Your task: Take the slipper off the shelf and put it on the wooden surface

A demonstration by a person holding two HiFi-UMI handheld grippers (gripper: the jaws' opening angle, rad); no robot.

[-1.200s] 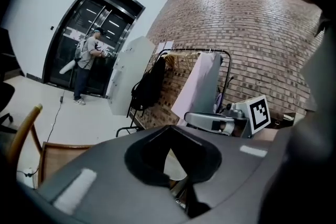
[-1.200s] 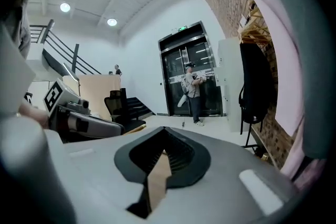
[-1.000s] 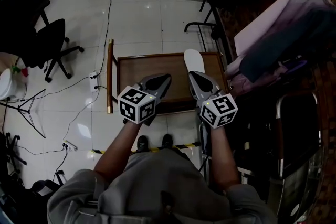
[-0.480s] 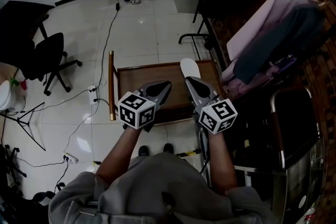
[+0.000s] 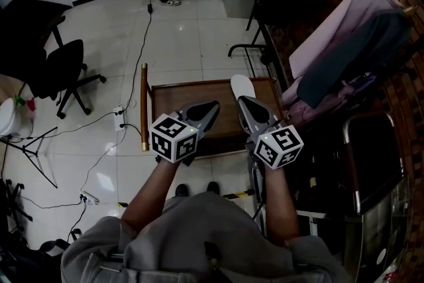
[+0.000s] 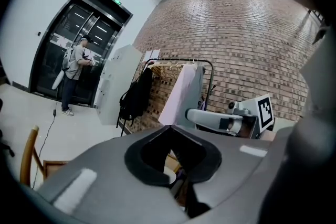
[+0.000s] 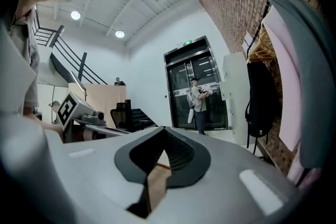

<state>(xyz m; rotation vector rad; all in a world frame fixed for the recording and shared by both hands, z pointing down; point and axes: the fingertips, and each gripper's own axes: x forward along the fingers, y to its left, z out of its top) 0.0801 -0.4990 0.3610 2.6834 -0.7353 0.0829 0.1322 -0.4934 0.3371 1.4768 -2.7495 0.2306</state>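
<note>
In the head view, the slipper lies on the worktop just beyond our right tool, so the placing looks done. Our left tool hovers alongside, unneeded. The left gripper view shows its jaws together, empty. In the right gripper view the jaws are also closed on nothing, free to withdraw.

The left forearm and right forearm reach forward from the torso, side by side and roughly level. The left gripper and the right gripper both point away from the body, their tips angled slightly toward each other. Each gripper's jaws are closed tip to tip and empty.
</note>
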